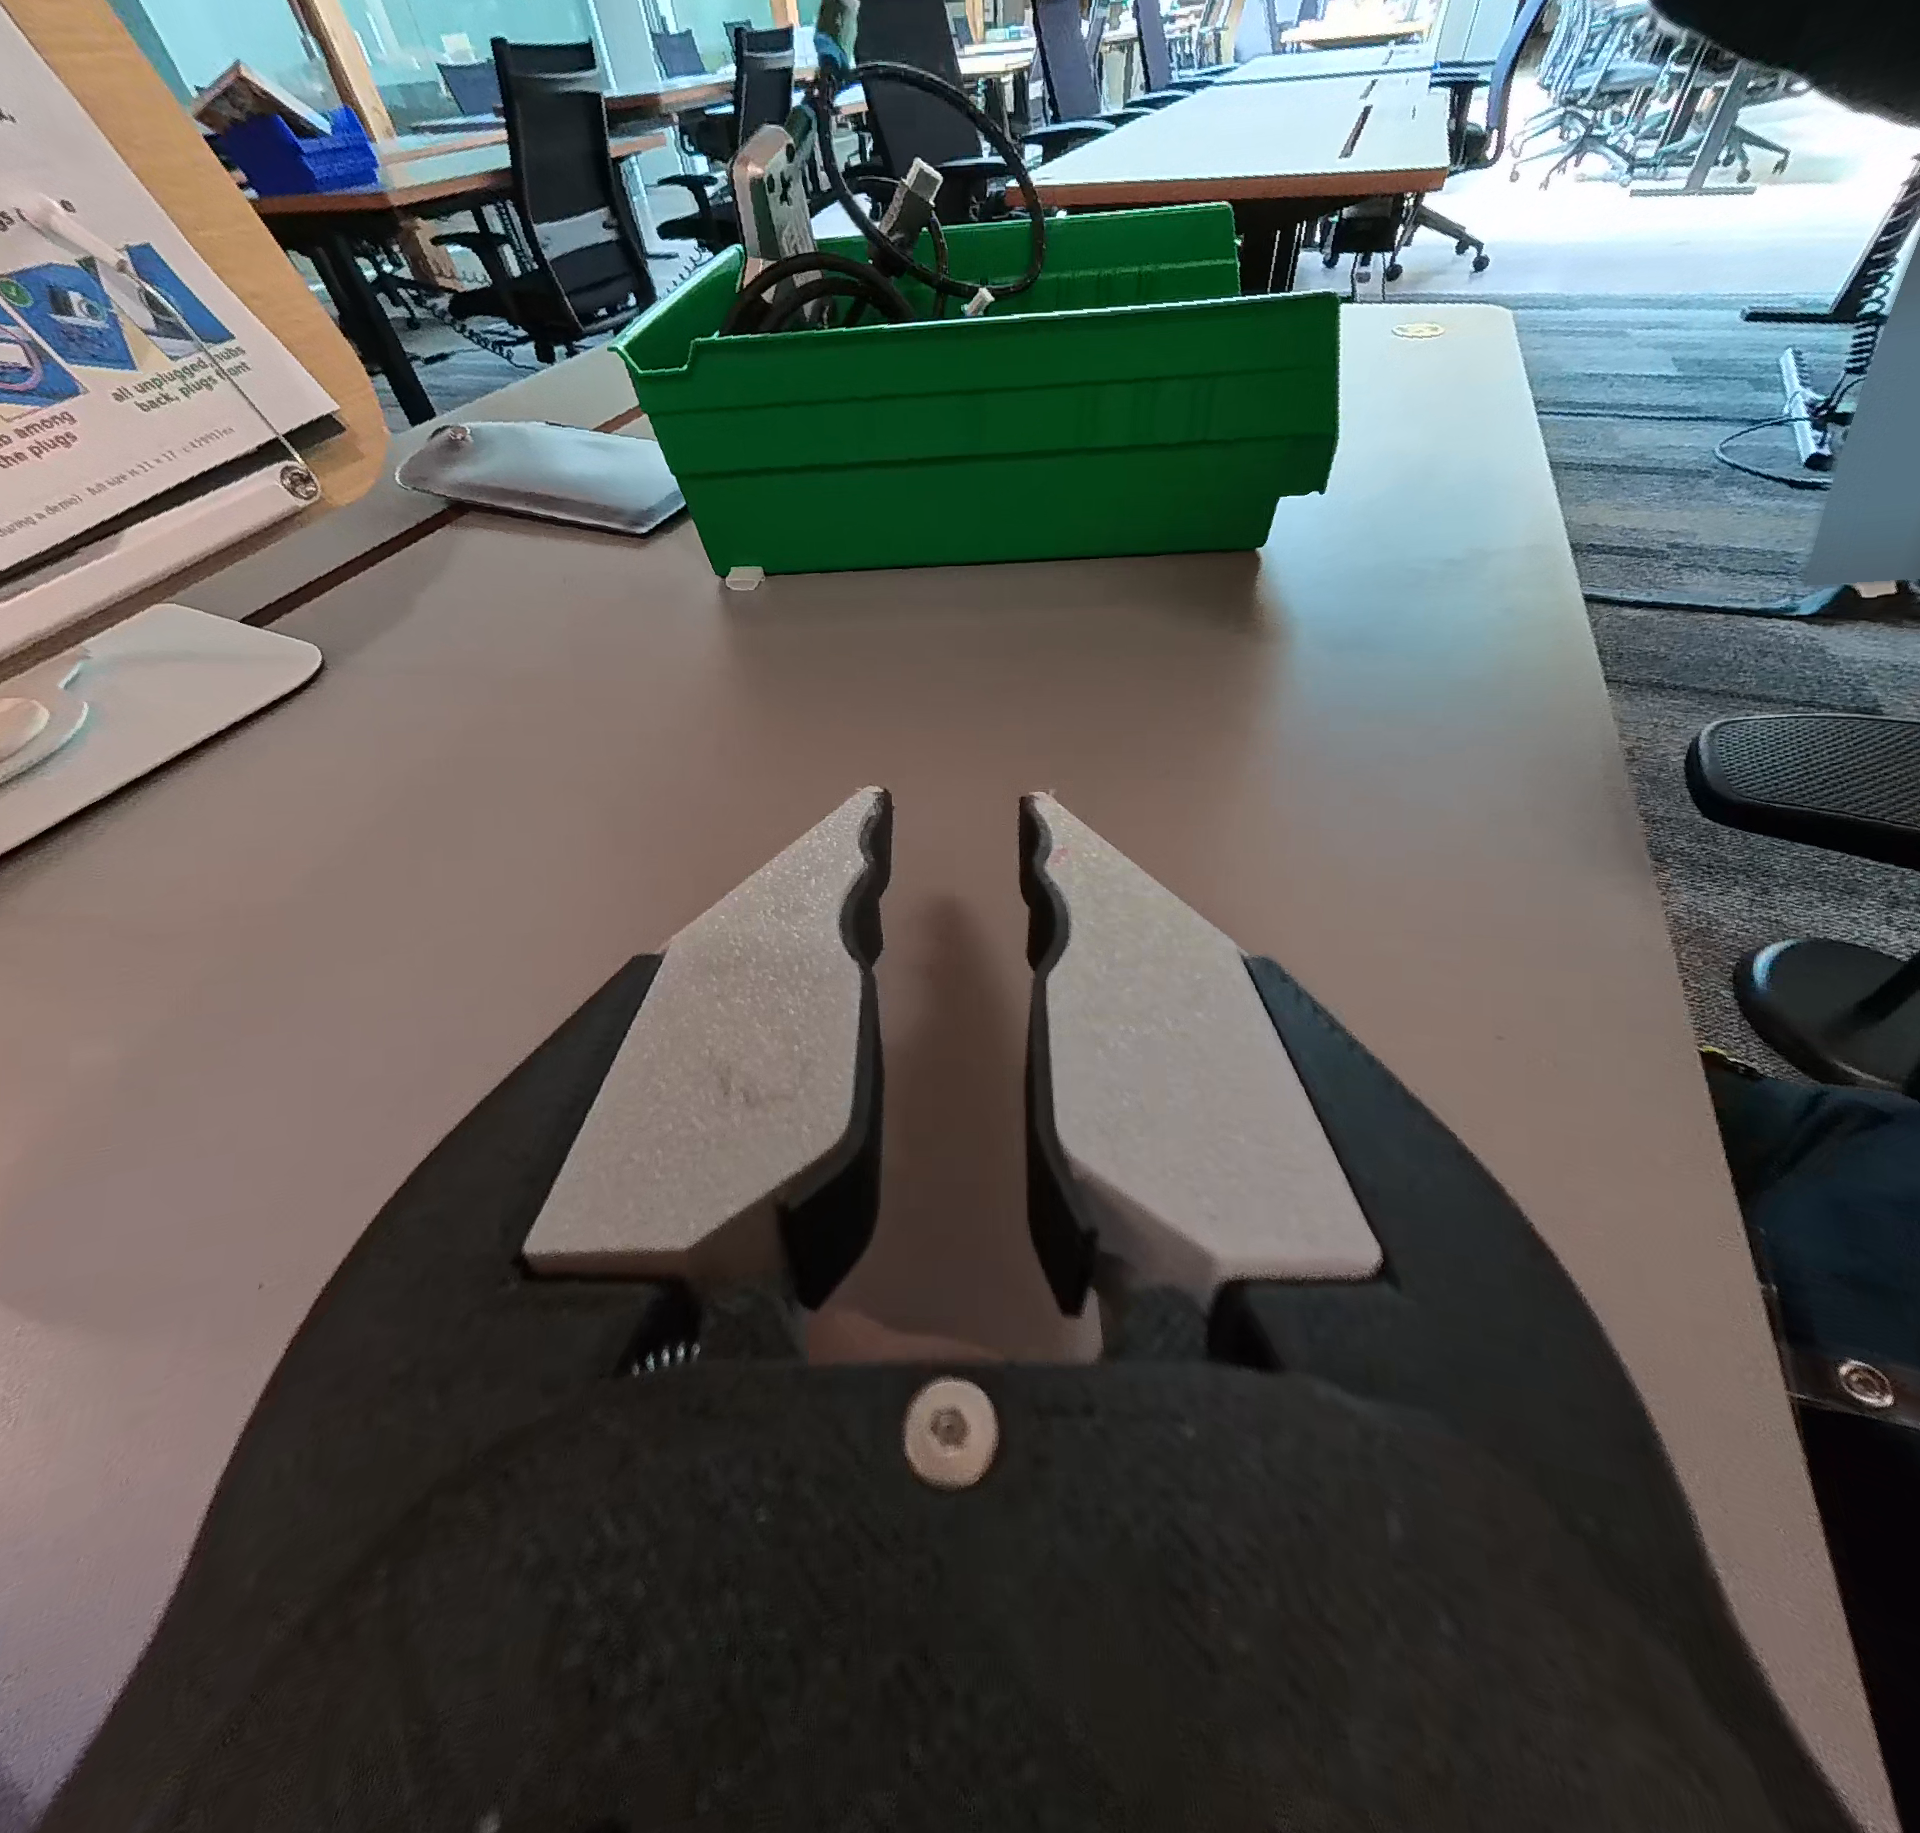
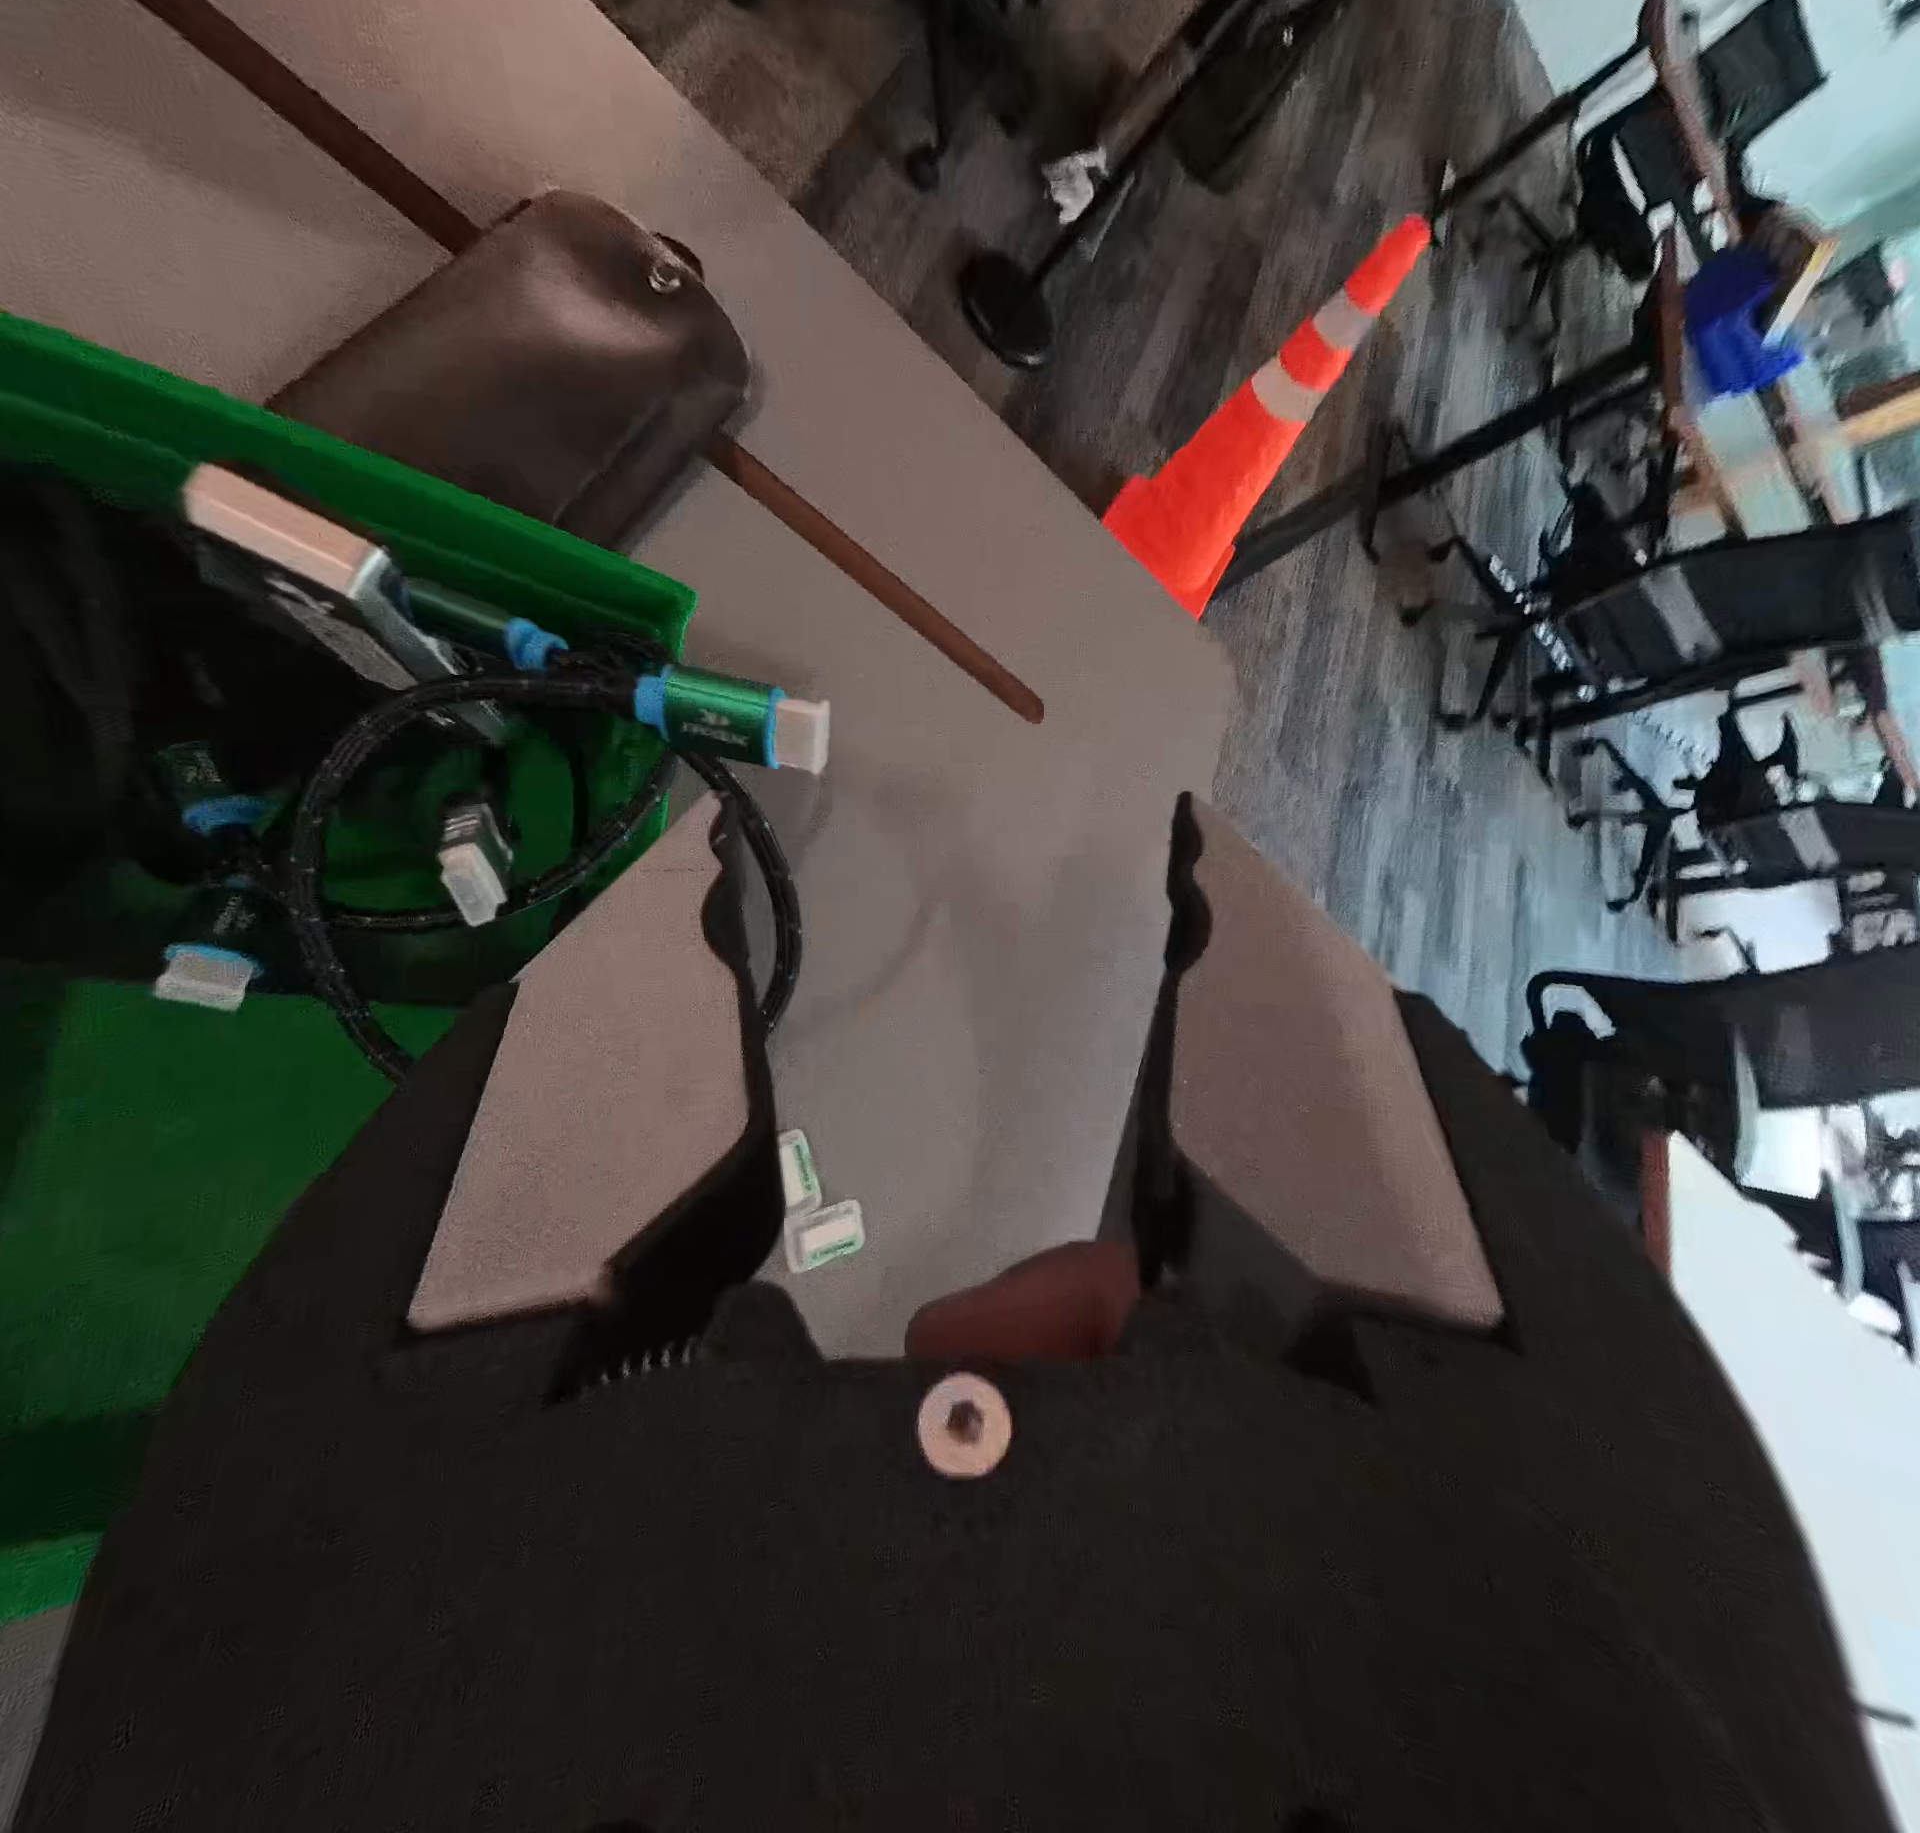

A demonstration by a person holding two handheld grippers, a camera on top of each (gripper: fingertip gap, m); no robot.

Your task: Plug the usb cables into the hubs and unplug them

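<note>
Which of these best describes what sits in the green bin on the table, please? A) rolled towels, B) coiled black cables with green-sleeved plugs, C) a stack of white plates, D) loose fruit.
B: in the right wrist view the green bin holds coiled black braided cables, and one green-sleeved plug sticks out over its rim above the table.

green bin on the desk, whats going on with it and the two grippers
The green plastic bin sits on the grey-brown desk, filled with black braided cables with green-sleeved plugs. The right gripper hangs open beside the bin's corner, nearest a plug poking over the rim, holding nothing. The left gripper is open and empty over bare desk, short of the bin.
</note>
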